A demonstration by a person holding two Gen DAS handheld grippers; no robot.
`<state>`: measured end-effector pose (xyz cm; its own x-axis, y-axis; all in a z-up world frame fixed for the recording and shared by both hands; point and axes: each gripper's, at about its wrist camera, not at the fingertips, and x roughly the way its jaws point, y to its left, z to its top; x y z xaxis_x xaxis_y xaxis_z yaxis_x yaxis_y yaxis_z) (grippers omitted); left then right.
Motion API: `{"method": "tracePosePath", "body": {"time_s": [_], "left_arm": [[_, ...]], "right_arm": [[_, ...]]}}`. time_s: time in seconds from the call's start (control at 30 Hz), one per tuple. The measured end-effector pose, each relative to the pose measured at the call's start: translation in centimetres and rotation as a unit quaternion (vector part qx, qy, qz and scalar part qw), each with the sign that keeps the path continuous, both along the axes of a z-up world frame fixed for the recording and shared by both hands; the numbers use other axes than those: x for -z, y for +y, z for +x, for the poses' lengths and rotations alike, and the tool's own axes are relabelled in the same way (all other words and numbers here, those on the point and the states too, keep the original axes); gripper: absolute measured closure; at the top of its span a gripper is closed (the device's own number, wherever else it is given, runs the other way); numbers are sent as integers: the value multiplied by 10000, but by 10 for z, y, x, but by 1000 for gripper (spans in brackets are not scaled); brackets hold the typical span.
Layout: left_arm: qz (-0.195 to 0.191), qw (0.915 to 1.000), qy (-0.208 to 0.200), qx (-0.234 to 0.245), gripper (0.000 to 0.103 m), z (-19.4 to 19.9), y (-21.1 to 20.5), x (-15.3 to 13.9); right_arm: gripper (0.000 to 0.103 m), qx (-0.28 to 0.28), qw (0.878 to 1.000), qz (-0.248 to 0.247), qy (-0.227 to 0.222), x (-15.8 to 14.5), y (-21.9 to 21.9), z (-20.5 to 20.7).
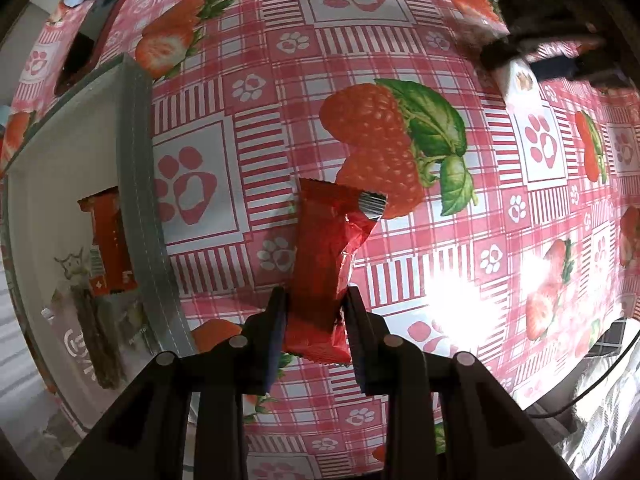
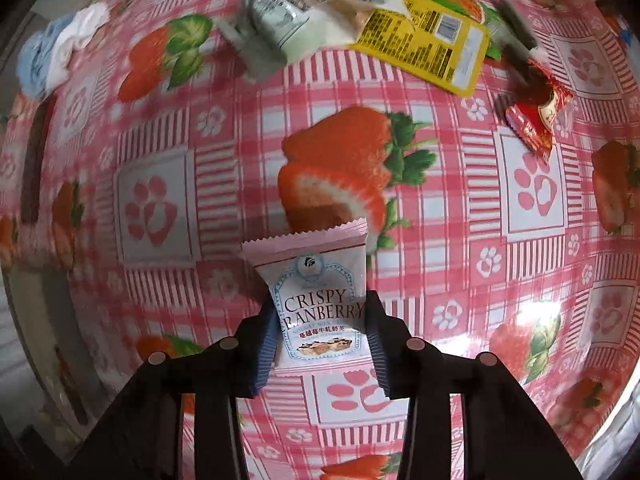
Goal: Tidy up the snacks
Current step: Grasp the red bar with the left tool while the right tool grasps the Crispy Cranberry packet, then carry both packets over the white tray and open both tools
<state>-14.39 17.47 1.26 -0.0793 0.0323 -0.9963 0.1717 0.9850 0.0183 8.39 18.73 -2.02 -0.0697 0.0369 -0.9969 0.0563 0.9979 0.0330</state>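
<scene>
My left gripper (image 1: pixel 316 296) points down over the strawberry tablecloth (image 1: pixel 400 60) and is shut on a red snack packet (image 1: pixel 328 248), its pads pressing the packet's sides. To its left stands a grey box (image 1: pixel 136 152) with a red bar (image 1: pixel 110 240) and a clear-wrapped snack (image 1: pixel 100 344) inside. My right gripper (image 2: pixel 320 304) is shut on a white and pink "Crispy Cranberry" packet (image 2: pixel 316 280), held above the cloth. In the left wrist view the right gripper shows only as a dark blur at the top right.
A pile of loose snacks lies at the far side of the right wrist view: a yellow packet (image 2: pixel 436 44), a white packet (image 2: pixel 288 12) and a red candy wrapper (image 2: pixel 536 116). A blue and white cloth (image 2: pixel 60 52) lies at the table's far left edge.
</scene>
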Motion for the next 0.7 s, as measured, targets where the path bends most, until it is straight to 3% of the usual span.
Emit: {"method": "tracePosePath", "body": {"time_s": [0.37, 0.57, 0.7], "left_arm": [[16, 10000, -70, 32, 70, -3, 0, -5], [26, 9999, -92, 56, 70, -5, 2, -6], [39, 9999, -111, 37, 68, -6, 4, -7]], "right_arm": [[61, -380, 9980, 204, 466, 5, 0, -144], [61, -819, 9957, -98, 419, 4, 21, -185], [60, -911, 9946, -226, 434, 9, 58, -202]]}}
